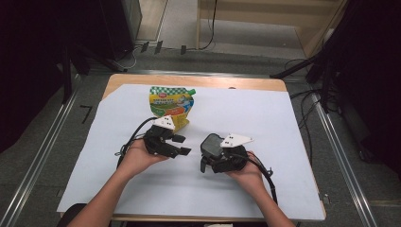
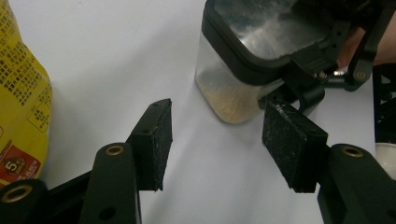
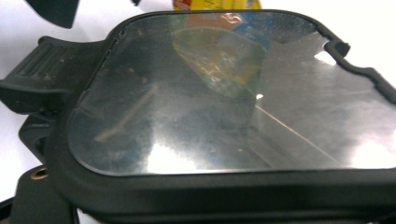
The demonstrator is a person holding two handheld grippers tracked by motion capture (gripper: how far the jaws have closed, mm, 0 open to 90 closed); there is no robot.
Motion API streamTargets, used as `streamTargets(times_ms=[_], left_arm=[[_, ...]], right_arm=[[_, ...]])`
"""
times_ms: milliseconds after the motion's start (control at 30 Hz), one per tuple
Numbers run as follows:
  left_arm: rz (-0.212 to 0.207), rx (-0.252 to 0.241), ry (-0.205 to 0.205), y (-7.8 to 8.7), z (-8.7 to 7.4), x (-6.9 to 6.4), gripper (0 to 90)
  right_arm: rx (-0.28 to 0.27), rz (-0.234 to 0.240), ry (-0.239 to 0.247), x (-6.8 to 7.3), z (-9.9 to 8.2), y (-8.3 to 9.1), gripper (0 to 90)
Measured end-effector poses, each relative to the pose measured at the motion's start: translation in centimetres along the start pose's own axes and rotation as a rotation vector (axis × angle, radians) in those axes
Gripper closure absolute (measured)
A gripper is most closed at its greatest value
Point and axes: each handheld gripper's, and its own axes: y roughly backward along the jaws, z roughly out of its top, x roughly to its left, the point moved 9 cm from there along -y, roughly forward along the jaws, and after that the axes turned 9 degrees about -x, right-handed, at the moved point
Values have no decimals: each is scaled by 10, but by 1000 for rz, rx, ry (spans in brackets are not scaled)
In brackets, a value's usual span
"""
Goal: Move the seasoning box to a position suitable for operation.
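1. Plainly, the thing in hand is a small clear plastic container with a black-framed lid [image 1: 211, 144]; in the high view it sits at the tip of the right tongs [image 1: 208, 153], just left of the person's right hand [image 1: 246, 172], above the white sheet [image 1: 265, 118] that covers the wooden counter [image 1: 198, 80].
2. Seen from the left gripper view, the container [image 2: 233, 93] has see-through walls with rounded corners, and a layer of pale, sandy grains lies along its bottom.
3. Its lid is a thick black rim around a glossy, slightly scuffed transparent pane; in the right gripper view the lid [image 3: 224, 102] is very close and mirrors the colours of the pouch.
4. A ribbed black tab [image 3: 42, 70] juts from one corner of the lid, and a small notch breaks the rim at the opposite corner.
5. The right tongs grip the container by its lid edge, as the left gripper view shows, where their black linkage clamps the rim [image 2: 303, 70].
6. The left tongs [image 2: 215, 140] stand moderately wide with nothing between their black pads; the container lies just beyond them, not touching.
7. A yellow and green printed stand-up pouch with a corner spout [image 1: 171, 106] rests on the white sheet behind the left tongs [image 1: 182, 144], and its yellow side [image 2: 21, 107] shows at the left edge of the left gripper view.
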Motion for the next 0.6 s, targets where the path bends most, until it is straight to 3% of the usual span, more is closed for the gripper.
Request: streamTargets(times_ms=[233,600], left_arm=[[-5,2,-5,-2,0,-2,442],[-12,-2,-5,-2,0,-3,446]], right_arm=[[-21,-29,11,2,-1,-3,156],[17,-40,7,5,-3,8,149]])
